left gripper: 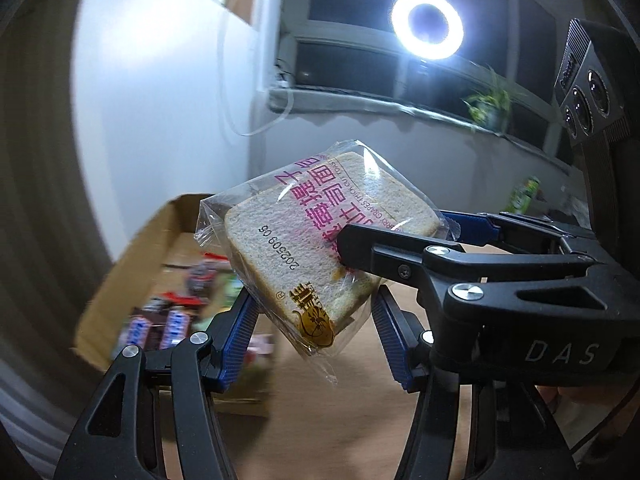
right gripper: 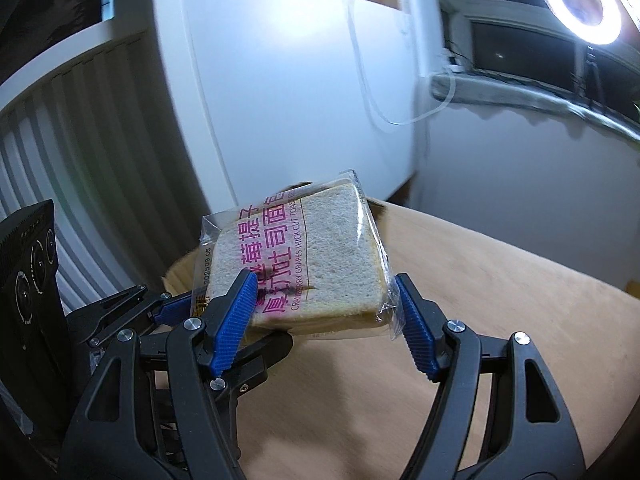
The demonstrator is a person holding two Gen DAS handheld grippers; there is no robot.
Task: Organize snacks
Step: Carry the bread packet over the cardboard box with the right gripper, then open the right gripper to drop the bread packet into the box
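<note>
I have two sets of jaws, and both are at one bread (left gripper: 288,240) in a clear wrap. It is up in the air over the table (right gripper: 500,340), tipped on a slant, in front of the box (left gripper: 132,248).

My right gripper (right gripper: 324,280) is clamped on the bread. One blue pad hides a bit of the pink words and the other is at the wrap's edge. My left gripper (left gripper: 316,296) has a pad on each side of the bread's low end. I cannot tell if it is squeezing or only close.

The snacks (left gripper: 172,320) in the box are a blur of red, blue and green, and I cannot read them. My left finger covers part of the box. A green pack (left gripper: 524,192) far off on the table is too fuzzy to name. The black right finger hides part of the bread's face in the left view.

The wrap has big pink Chinese words. Small print says "CRANBERRY GRAPES THICK CUT TOAST", with the ends partly cut off. A date reads "202509 05". There is a gold logo (left gripper: 316,320) near one corner. The right gripper's body says "DAS".

A ring light (left gripper: 427,25) glares above, washing out the window.
</note>
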